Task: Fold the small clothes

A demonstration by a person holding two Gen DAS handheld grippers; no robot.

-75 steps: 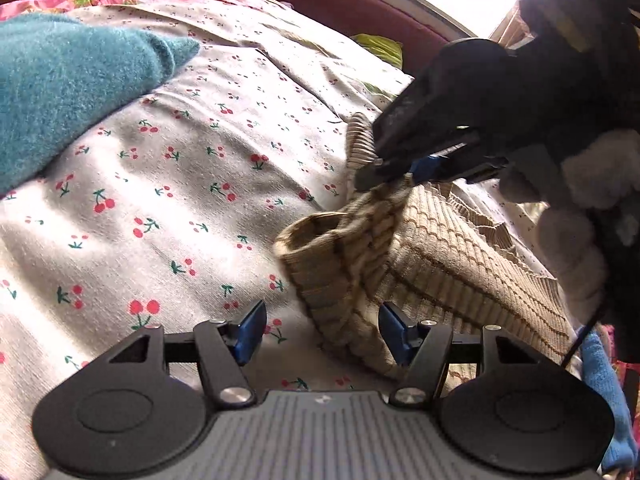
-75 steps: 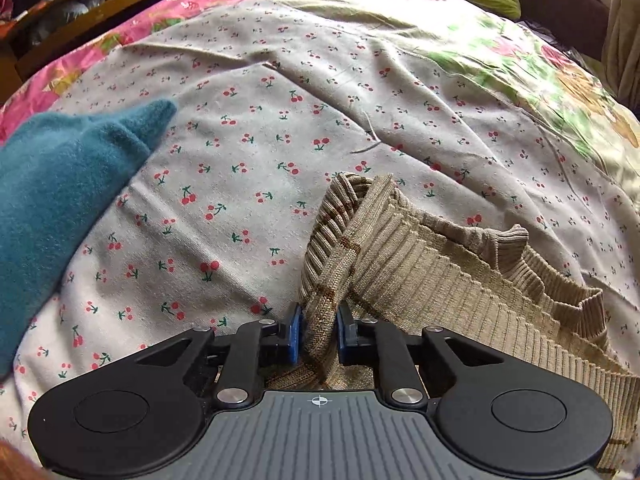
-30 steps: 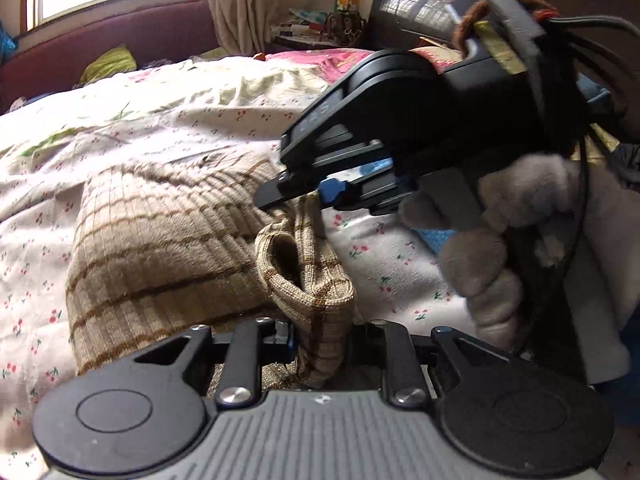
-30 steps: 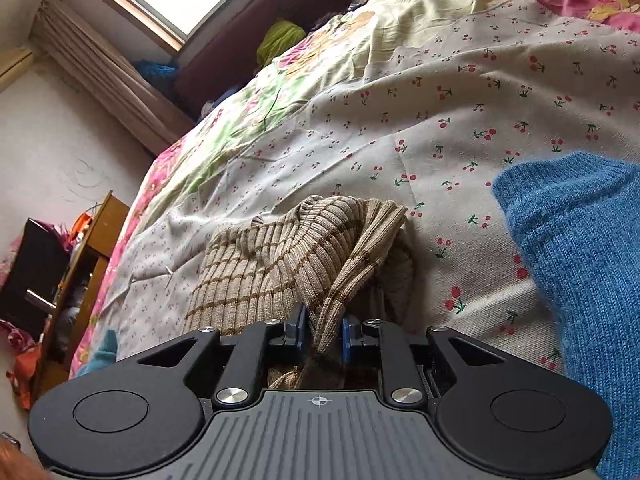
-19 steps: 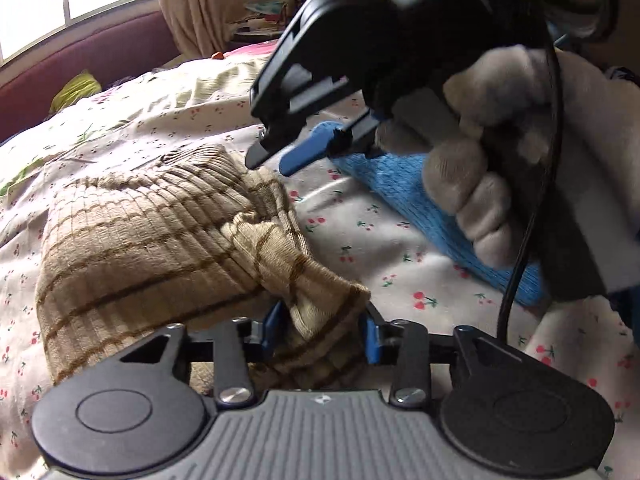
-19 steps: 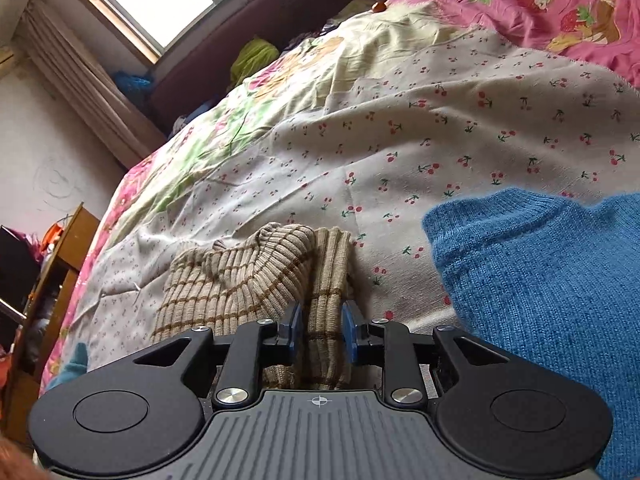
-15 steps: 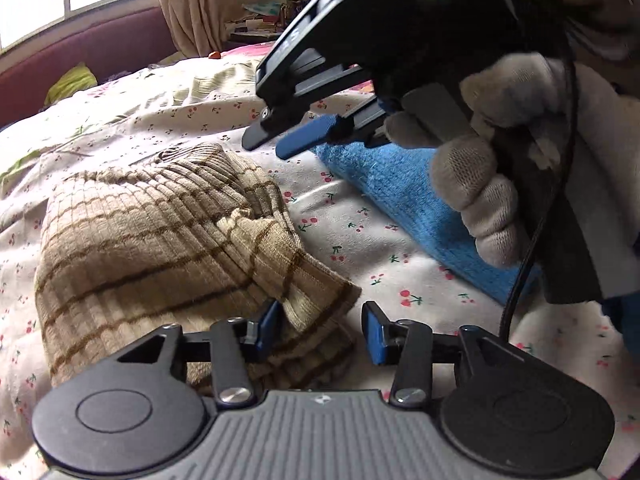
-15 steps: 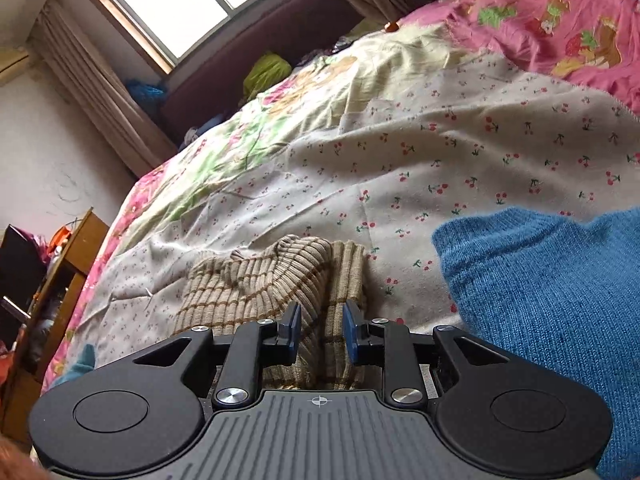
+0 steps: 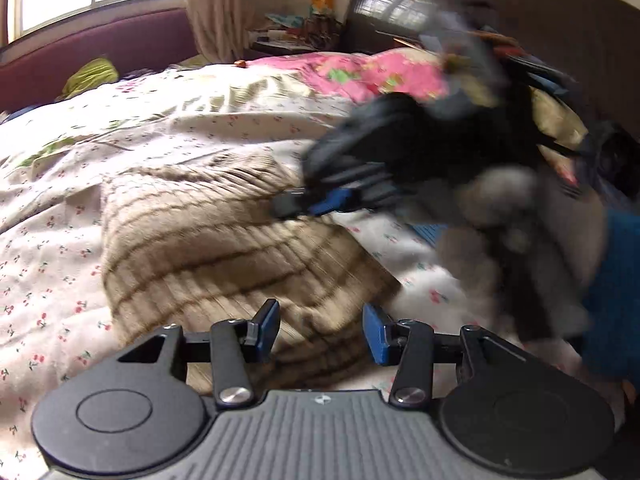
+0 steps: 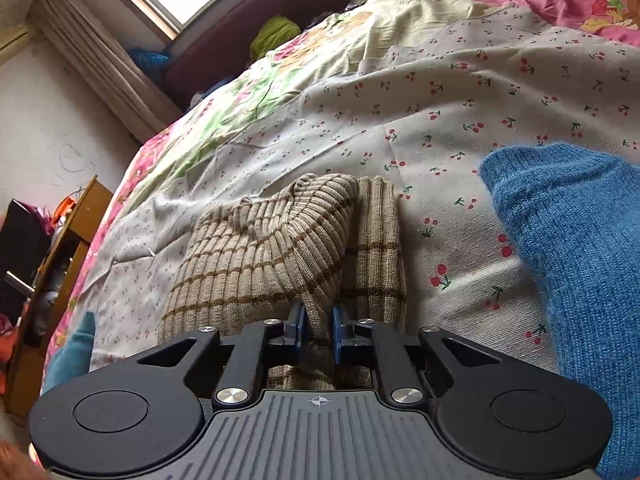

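A beige ribbed sweater with brown stripes lies folded on the cherry-print bedsheet. My left gripper is open and empty just above its near edge. My right gripper is shut on a fold of the sweater at its near edge. In the left wrist view the right gripper shows blurred, low over the sweater's far right edge, held by a grey-gloved hand.
A blue knitted garment lies right of the sweater, and shows in the left wrist view. A teal garment lies far left. A wooden shelf stands beside the bed. A maroon window bench is behind.
My left gripper has let go of the sweater's fold and opened wide. The right gripper has come down onto the sweater's edge, still pinching the fold.
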